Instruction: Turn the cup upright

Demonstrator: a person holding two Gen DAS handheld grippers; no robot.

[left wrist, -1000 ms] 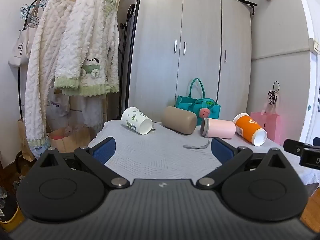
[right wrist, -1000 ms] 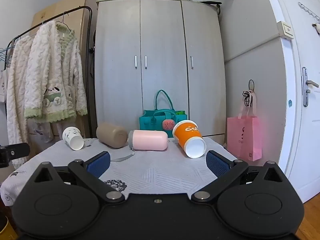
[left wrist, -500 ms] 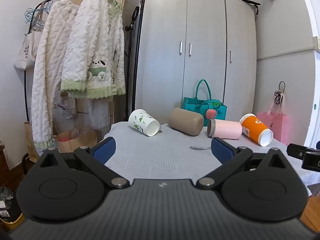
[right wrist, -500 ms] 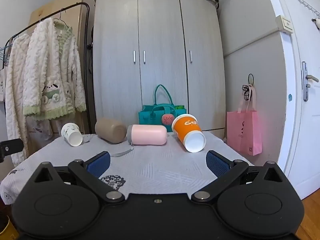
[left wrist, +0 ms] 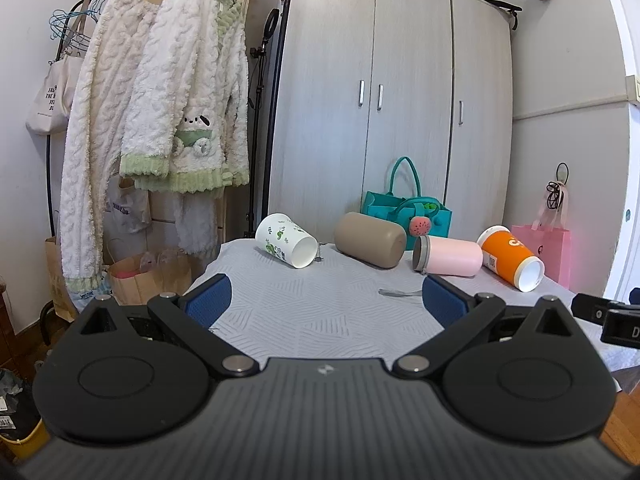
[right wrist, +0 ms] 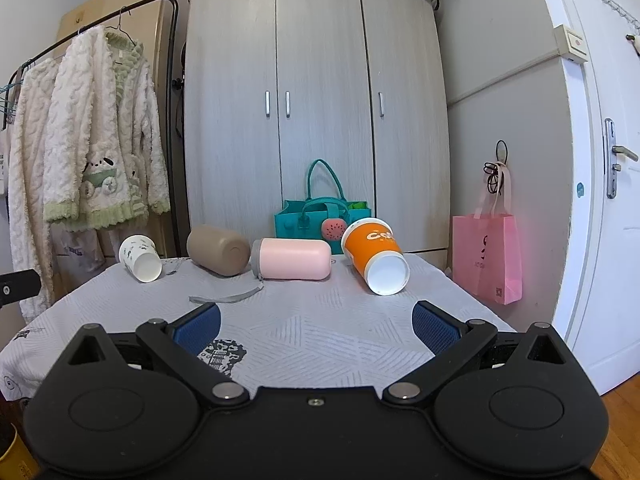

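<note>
Several cups lie on their sides along the far edge of a table with a grey-white cloth [left wrist: 320, 312]: a white leaf-print paper cup [left wrist: 286, 240] [right wrist: 140, 258], a tan tumbler [left wrist: 370, 239] [right wrist: 218, 249], a pink tumbler [left wrist: 450, 257] [right wrist: 292, 259] and an orange paper cup [left wrist: 512, 258] [right wrist: 376, 254]. My left gripper [left wrist: 324, 300] is open and empty over the near left of the table. My right gripper [right wrist: 316, 322] is open and empty over the near right.
A grey strap [right wrist: 226, 298] lies on the cloth in front of the pink tumbler. A teal bag [right wrist: 322, 222] and a wardrobe [right wrist: 316, 112] stand behind the table. A clothes rack with fleece robes [left wrist: 160, 120] is at the left, a pink bag [right wrist: 486, 256] and a door at the right.
Both grippers have moved a little closer to the table; the cups look larger and more centred. Both stay open. No cup has moved.
</note>
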